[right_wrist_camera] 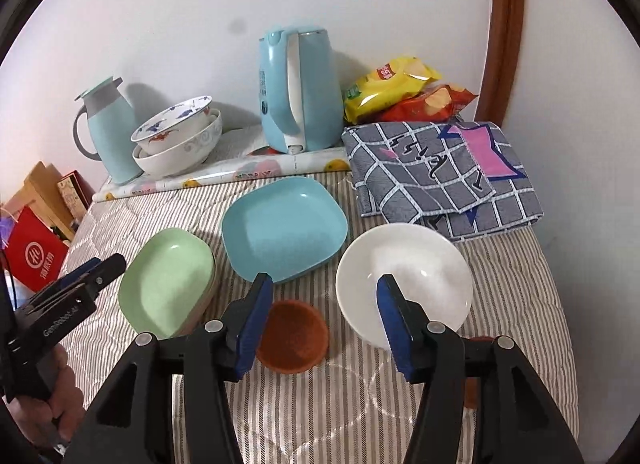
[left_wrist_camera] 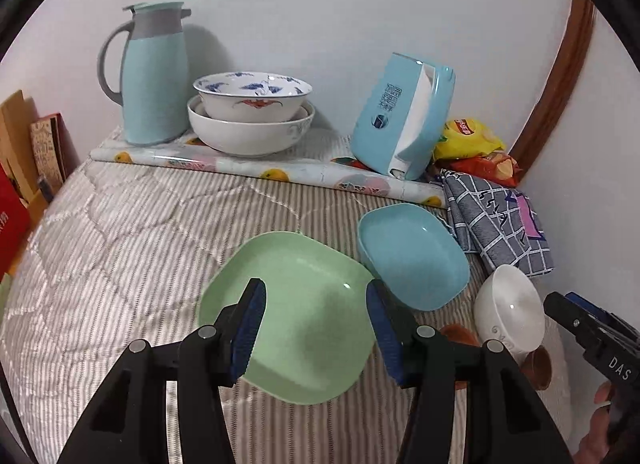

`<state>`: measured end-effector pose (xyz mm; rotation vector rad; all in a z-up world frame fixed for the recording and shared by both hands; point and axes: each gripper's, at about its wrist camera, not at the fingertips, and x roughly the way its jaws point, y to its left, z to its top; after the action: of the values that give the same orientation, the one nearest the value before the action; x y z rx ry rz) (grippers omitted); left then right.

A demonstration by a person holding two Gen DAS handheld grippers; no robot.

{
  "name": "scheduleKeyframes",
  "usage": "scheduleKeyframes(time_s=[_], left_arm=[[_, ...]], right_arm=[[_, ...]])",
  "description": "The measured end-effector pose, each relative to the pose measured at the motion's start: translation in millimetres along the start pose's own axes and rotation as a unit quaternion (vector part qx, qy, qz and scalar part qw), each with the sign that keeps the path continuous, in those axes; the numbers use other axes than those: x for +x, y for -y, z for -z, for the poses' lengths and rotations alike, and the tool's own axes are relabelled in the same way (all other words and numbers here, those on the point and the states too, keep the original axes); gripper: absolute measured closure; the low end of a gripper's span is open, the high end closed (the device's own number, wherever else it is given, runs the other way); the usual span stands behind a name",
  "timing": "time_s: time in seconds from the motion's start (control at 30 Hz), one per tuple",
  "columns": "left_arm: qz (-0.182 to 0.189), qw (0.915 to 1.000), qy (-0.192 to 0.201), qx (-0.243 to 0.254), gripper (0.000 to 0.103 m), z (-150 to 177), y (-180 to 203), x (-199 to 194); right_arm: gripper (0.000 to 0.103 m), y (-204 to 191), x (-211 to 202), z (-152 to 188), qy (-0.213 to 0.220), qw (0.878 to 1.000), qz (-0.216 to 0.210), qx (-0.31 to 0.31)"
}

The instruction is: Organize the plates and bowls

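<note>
A green square plate (left_wrist_camera: 304,324) lies on the striped quilt, directly under my left gripper (left_wrist_camera: 315,288), which is open and holds nothing. In the right wrist view the green plate (right_wrist_camera: 168,280) rests on a beige one. A blue square plate (left_wrist_camera: 416,256) (right_wrist_camera: 284,228) lies just behind it, to the right. My right gripper (right_wrist_camera: 325,280) hangs open and empty above a small brown dish (right_wrist_camera: 294,338). Its right finger crosses in front of a white bowl (right_wrist_camera: 416,264) (left_wrist_camera: 508,304). Two patterned bowls (left_wrist_camera: 250,112) (right_wrist_camera: 176,136) are nested at the back.
A pale blue jug (left_wrist_camera: 154,76), a blue kettle (right_wrist_camera: 298,92) and snack bags (right_wrist_camera: 396,92) line the wall. A folded checked cloth (right_wrist_camera: 440,176) lies at the right. A second brown dish (right_wrist_camera: 472,384) sits under my right finger. Boxes (right_wrist_camera: 36,248) stand left of the bed.
</note>
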<state>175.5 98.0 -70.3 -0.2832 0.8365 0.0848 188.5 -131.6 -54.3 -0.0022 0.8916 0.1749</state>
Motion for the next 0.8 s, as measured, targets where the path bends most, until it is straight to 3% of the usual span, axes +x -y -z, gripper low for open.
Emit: scheduleKeyframes(time_s=[0.57, 0.67, 0.8], left_arm=[[0.005, 0.9997, -0.020, 0.012, 0.053, -24.9, 19.1, 40.1], [0.009, 0.9996, -0.023, 0.015, 0.053, -29.1, 22.5, 48.5], [0.009, 0.9995, -0.023, 0.017, 0.053, -35.3, 25.4, 58.7]], right_arm=[[0.050, 9.6, 23.1, -38.8, 0.020, 1.000, 0.007, -0.003], [0.053, 11.2, 30.6, -44.0, 0.017, 1.000, 0.008, -0.003], [0.070, 9.0, 45.6, -51.3, 0.007, 1.000, 0.013, -0.011]])
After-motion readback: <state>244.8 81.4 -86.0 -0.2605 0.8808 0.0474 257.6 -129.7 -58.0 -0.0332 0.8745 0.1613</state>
